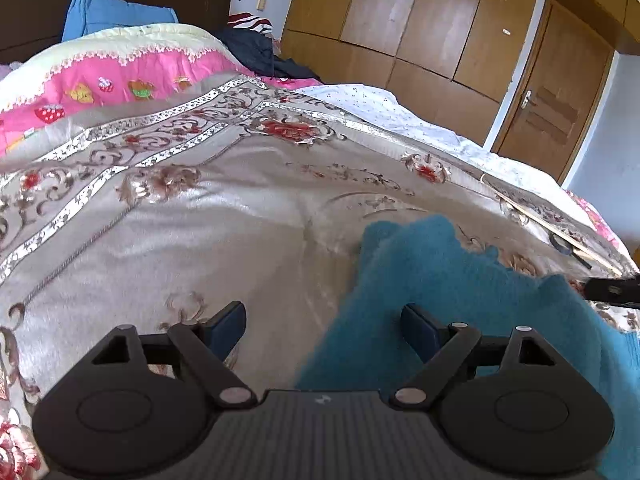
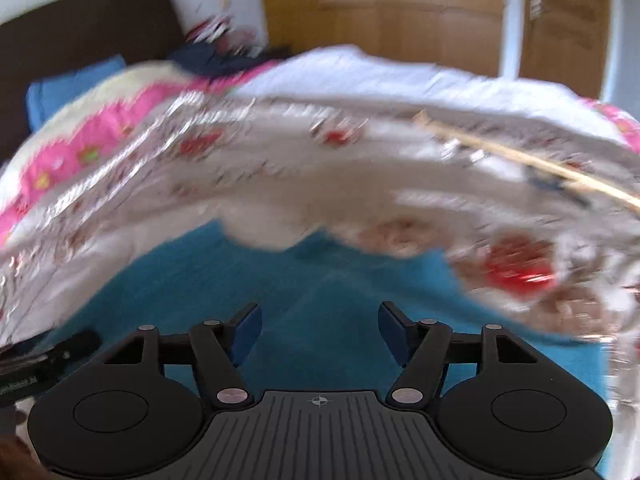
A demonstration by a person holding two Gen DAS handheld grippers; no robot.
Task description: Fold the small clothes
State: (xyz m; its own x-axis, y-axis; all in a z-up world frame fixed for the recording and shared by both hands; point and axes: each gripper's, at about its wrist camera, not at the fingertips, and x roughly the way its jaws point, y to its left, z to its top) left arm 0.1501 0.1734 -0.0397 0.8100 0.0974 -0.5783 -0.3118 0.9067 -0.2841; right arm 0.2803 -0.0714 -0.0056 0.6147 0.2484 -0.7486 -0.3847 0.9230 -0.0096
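Teal fuzzy knit garment (image 1: 460, 288) lies on the bed's satin floral quilt (image 1: 200, 220), ready for folding; left gripper (image 1: 324, 330) and right gripper (image 2: 320, 334) both wide open, empty, over it.

garment (image 1: 460, 280) on bedspread (image 1: 200, 220)

Materials and finishes on and around the bed

Bedspread (image 1: 240, 208): glossy satin-like cloth with woven floral relief. On it, teal garment (image 1: 460, 280): fuzzy, matt knit. Beyond it, wardrobe (image 1: 420, 20): smooth semi-gloss wood. Left gripper (image 1: 324, 332): matt black plastic, metal rivets.
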